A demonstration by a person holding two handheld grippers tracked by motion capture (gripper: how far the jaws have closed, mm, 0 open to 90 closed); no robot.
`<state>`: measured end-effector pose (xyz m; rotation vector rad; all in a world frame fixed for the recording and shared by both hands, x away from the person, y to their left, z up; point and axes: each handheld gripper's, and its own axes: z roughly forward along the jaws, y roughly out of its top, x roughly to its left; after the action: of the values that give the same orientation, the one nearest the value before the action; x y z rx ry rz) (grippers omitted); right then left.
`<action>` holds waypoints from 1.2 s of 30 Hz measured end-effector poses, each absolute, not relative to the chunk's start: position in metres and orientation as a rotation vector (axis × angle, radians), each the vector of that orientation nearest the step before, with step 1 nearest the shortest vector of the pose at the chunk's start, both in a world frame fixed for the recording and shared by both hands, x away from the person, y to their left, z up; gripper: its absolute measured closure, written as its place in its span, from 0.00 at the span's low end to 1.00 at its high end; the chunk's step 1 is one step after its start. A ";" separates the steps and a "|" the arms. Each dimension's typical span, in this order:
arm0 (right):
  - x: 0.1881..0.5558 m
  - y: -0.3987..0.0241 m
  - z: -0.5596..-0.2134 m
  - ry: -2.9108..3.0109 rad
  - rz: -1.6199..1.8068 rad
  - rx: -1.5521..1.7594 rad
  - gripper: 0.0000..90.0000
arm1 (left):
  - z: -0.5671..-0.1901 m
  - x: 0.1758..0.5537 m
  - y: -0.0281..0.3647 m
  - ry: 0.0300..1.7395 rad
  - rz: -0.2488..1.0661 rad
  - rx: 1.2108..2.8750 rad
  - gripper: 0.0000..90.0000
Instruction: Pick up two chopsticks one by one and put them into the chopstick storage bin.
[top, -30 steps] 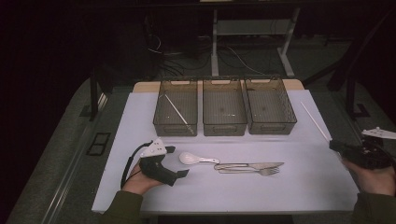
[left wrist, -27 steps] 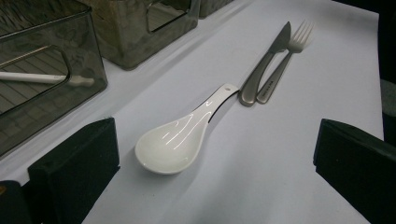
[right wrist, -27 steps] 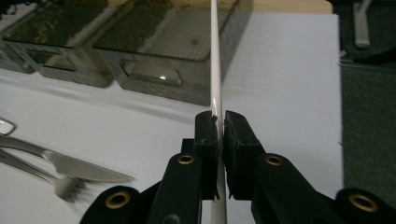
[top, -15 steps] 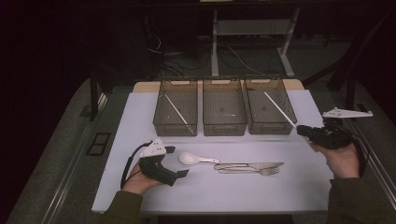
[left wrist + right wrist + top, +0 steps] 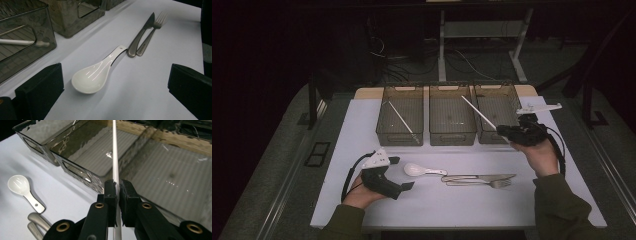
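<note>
Since a second ago my right gripper (image 5: 503,131) moves in from the table's right edge, clamping a chopstick (image 5: 477,112) over the bins (image 5: 452,135). Left gripper (image 5: 404,172) rests, jaws wide, facing the spoon (image 5: 418,170).

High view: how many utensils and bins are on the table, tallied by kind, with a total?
White chopsticks: 2, one lying in the left bin, one clamped in the right gripper over the bins
White soup spoon: 1
Metal knife: 1
Metal fork: 1
Clear bins: 3
Total: 8
</note>
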<state>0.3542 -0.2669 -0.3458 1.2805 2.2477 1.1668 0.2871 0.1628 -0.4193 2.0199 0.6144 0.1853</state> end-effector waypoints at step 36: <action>0.443 -0.066 -0.337 2.453 1.069 1.164 0.94 | -0.418 0.287 0.163 0.592 0.184 2.017 0.00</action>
<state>0.4429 -0.0658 -0.3369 1.1640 2.4531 1.0686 0.2874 0.1633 -0.4184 2.0170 0.5925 0.1838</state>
